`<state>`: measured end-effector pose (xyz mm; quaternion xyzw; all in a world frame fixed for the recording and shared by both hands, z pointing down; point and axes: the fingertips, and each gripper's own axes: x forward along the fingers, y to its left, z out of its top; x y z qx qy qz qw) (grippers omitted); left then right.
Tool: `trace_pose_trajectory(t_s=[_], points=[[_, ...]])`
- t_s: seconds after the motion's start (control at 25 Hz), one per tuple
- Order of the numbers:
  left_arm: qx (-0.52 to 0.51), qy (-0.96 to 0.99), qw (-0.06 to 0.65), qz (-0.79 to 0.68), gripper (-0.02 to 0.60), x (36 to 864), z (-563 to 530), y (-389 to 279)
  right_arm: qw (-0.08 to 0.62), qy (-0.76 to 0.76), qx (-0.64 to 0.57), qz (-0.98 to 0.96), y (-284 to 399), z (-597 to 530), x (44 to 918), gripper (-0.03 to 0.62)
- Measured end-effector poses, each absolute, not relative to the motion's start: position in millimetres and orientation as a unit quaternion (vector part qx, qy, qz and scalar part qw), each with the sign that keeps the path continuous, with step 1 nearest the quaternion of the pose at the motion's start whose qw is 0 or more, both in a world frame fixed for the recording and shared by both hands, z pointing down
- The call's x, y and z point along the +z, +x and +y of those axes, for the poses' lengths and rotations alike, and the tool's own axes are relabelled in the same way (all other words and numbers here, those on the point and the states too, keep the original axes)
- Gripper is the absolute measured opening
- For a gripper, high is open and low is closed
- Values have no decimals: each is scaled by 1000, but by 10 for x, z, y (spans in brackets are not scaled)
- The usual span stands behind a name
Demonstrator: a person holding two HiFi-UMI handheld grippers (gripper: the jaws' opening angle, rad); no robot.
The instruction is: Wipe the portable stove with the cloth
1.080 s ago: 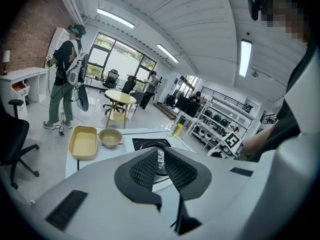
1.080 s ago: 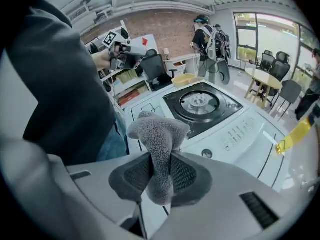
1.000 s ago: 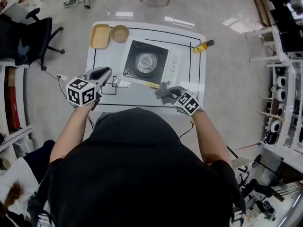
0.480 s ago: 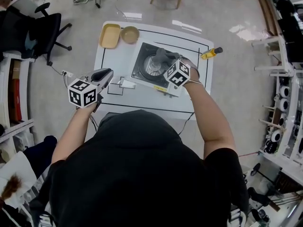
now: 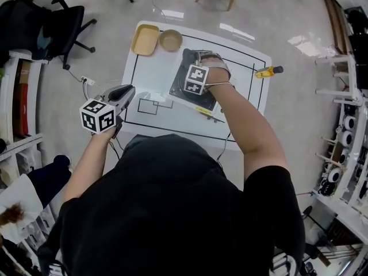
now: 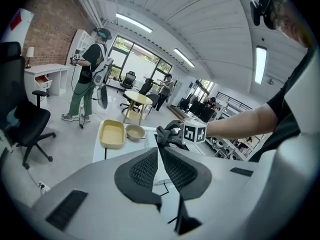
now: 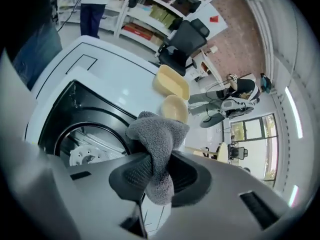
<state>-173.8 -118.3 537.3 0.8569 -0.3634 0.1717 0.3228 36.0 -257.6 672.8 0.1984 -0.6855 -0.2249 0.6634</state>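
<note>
The portable stove (image 5: 199, 100) is a black-topped square unit with a round burner (image 7: 84, 152), standing mid-table. My right gripper (image 5: 195, 64) reaches over the stove's far edge, shut on a grey cloth (image 5: 192, 54). In the right gripper view the cloth (image 7: 159, 136) bunches out between the jaws of my right gripper (image 7: 160, 173), just above the stove's black top (image 7: 95, 115) near its far corner. My left gripper (image 5: 129, 89) hovers off the table's left side with its jaws shut and nothing between them; in its own view my left gripper (image 6: 159, 156) points toward the cloth (image 6: 166, 133).
A yellow tray (image 5: 145, 39) and a tan bowl (image 5: 171, 39) sit at the table's far left corner, close to the cloth. A yellow-handled tool (image 5: 268, 71) lies at the right edge. Black tape lines mark the white table (image 5: 150, 79). Office chairs and people stand around.
My right gripper has carried the cloth from the table's near edge up across the stove to its far side. The left gripper has stayed put.
</note>
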Motion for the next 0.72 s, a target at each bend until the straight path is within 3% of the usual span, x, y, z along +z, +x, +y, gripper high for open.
trace_pose_trajectory(t_s=[0.24,0.72], points=[[167,852,330,-370,58,5409,-1200,-1831,691,175,-242,-658,537,-2537,6914,101],[167,865,334,-336,58,5462,-1212,-1448,728,226,-179,-623,1602,-2188,6951,103]])
